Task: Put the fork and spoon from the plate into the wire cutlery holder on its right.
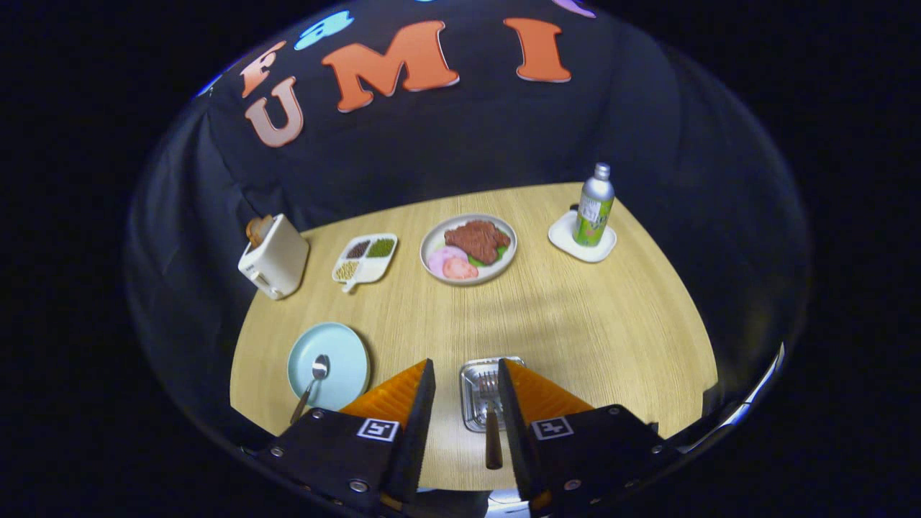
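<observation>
Fork [491, 417] sits with its tines over the wire cutlery holder [475, 403], its brown handle running back toward the camera in the gap between the fingers. The claw [466, 374] is spread apart; the fork lies close to the right finger, but whether that finger touches it is hard to make out. The right finger hides much of the holder's right side, so its full outline cannot be seen. Spoon [314, 381] rests on the light blue plate [344, 352], left of the holder, with its handle tip running past the plate's near rim and cut off by the claw's black body. Farther across the wooden worktop [575, 324] stand a toaster [275, 259], a divided dish [365, 259], a plate of food [468, 248] and a bottle [594, 208] on a coaster.
</observation>
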The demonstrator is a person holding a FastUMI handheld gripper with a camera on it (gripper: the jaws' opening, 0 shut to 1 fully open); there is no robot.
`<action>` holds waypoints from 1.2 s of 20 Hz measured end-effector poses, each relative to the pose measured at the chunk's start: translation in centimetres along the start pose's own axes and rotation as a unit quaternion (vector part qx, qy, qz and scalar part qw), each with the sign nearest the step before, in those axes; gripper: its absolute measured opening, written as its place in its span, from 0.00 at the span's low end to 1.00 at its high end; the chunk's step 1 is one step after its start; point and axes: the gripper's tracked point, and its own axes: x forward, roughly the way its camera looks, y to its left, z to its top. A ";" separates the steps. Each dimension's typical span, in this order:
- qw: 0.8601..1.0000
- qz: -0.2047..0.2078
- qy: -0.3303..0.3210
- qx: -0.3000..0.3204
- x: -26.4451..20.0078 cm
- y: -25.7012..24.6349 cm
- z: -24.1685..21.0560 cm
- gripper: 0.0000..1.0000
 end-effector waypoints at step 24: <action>0.974 0.122 -0.176 -0.075 1.7 24.6 3.0 0.95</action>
